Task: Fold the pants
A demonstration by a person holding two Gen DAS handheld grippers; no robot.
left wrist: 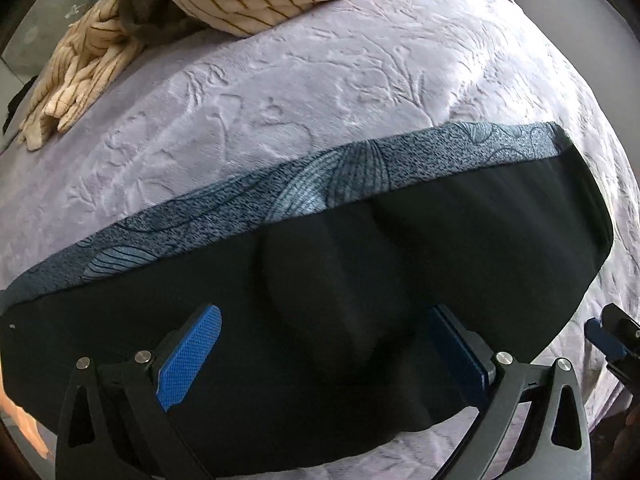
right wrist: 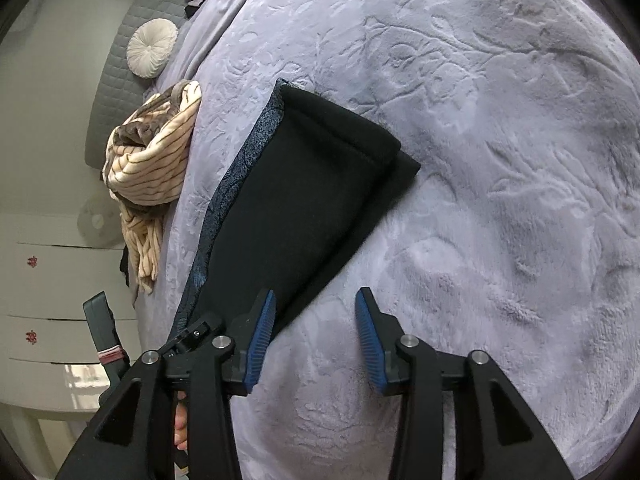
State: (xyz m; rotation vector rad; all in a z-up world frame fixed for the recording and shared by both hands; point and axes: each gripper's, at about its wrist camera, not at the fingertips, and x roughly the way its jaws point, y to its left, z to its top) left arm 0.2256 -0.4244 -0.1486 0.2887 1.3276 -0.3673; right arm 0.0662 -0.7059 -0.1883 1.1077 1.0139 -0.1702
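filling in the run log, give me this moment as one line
task: fold pants | pants: folded lengthwise on blanket | left gripper: open, over pants | right gripper: open, at pants edge

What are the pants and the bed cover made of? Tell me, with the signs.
Pants: matte black knit, likely stretchy, with a blue-grey printed side panel; soft rounded folds suggest this.
Bed cover: pale lilac plush fleece, probably; fuzzy nap with an embossed leaf pattern.

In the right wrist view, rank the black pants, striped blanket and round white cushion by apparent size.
1. black pants
2. striped blanket
3. round white cushion, though it lies farthest from the camera, so its true size is unsure.
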